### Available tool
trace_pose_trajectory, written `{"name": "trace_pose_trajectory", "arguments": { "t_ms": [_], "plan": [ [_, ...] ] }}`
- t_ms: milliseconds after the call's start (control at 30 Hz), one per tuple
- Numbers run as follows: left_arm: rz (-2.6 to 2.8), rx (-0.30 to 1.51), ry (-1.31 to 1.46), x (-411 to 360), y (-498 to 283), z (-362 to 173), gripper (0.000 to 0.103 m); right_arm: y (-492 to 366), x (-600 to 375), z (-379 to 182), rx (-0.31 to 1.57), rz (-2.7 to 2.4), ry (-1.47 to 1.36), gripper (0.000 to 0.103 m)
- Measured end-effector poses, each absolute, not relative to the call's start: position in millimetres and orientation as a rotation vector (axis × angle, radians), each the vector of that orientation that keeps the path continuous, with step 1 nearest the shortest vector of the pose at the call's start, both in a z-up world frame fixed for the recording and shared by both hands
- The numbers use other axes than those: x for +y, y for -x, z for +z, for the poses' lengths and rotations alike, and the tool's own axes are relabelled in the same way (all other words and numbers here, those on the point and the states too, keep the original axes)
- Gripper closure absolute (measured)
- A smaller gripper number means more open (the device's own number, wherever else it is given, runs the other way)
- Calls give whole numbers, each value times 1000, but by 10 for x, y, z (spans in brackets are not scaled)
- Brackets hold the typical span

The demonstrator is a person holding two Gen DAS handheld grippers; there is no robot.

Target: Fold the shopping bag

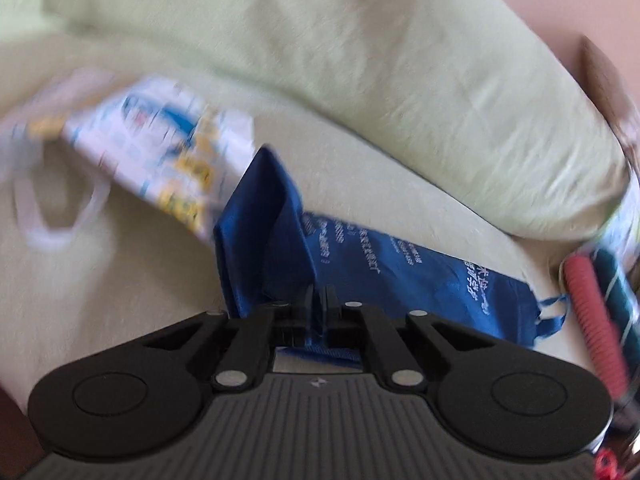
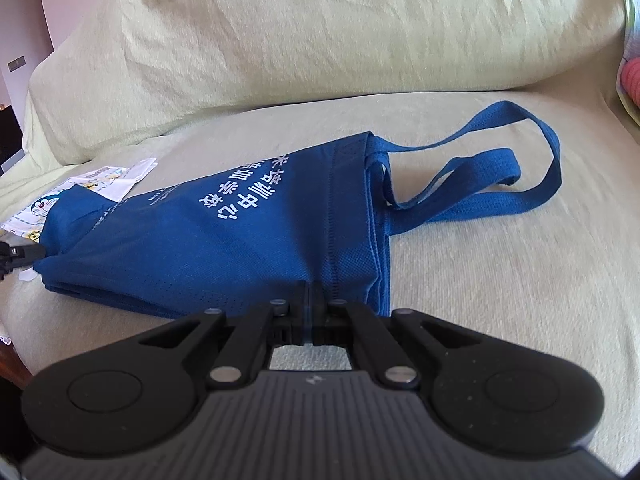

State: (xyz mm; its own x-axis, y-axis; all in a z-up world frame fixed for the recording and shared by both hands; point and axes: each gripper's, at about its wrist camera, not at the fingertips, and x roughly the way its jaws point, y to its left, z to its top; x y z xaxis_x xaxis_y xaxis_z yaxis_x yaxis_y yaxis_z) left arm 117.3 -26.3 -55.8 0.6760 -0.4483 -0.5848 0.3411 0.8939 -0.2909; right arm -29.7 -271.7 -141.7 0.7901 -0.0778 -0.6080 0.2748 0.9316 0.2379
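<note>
A blue fabric shopping bag [image 2: 248, 232] with white printed characters lies on a pale green sofa seat [image 2: 500, 272], its two handles [image 2: 500, 176] spread to the right. My right gripper [image 2: 314, 294] is shut on the bag's near edge close to the handle end. My left gripper [image 1: 320, 300] is shut on the bag's [image 1: 400, 272] bottom end and lifts a fold of it; its tip also shows at the left edge of the right wrist view [image 2: 20, 254].
A white cartoon-print bag [image 1: 160, 148] lies behind the blue bag's bottom end, also in the right wrist view [image 2: 80, 192]. The sofa back cushion [image 2: 340, 32] rises behind. A red ribbed object [image 1: 596, 320] lies at the right.
</note>
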Motion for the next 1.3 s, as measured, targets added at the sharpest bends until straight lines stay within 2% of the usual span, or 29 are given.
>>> {"name": "trace_pose_trajectory", "arguments": {
  "t_ms": [67,133,333,367,433,500,533,600,633,667,733,833,1000,1067,1200,1300],
  "plan": [
    [-458,690,114,-294,-1211,-555,102,287,-2705,-1412,635,-193,-321,103],
    [-450,654,-103,-457,-1188,-554,102,278,-2697,-1407,636,-192,-319,103],
    [-469,624,-443,-739,-1140,-828,102,254,-2670,-1403,642,-197,-303,103],
    [-484,618,-594,-873,-1102,-946,102,254,-2667,-1404,642,-197,-302,103],
    [-460,626,-627,-985,-1117,-989,102,258,-2659,-1408,643,-199,-299,103],
    [-442,665,-567,-980,-1174,-927,90,261,-2652,-1406,647,-202,-292,103],
    [-408,672,-501,-924,-1177,-820,87,259,-2645,-1404,648,-204,-288,103],
    [-371,599,-410,-849,-1029,-617,80,273,-2645,-1408,647,-206,-286,103],
    [-340,556,-380,-839,-960,-502,66,272,-2643,-1409,647,-206,-284,103],
    [-323,525,-366,-861,-902,-432,64,269,-2643,-1411,646,-206,-284,103],
    [-247,403,-414,-975,-718,-284,68,258,-2641,-1419,642,-210,-288,103],
    [-421,359,-572,-1270,-498,-252,65,254,-2618,-1419,641,-215,-275,103],
    [-898,276,-965,-2004,-31,-604,64,272,-2649,-1437,625,-211,-296,103],
    [-1002,264,-979,-2210,18,-722,65,292,-2658,-1450,613,-207,-306,103],
    [-1076,416,-1028,-2488,-193,-1165,72,323,-2675,-1445,601,-197,-300,103],
    [-1102,537,-853,-2394,-382,-1124,69,510,-2646,-1335,571,-250,-299,103]
  ]
}}
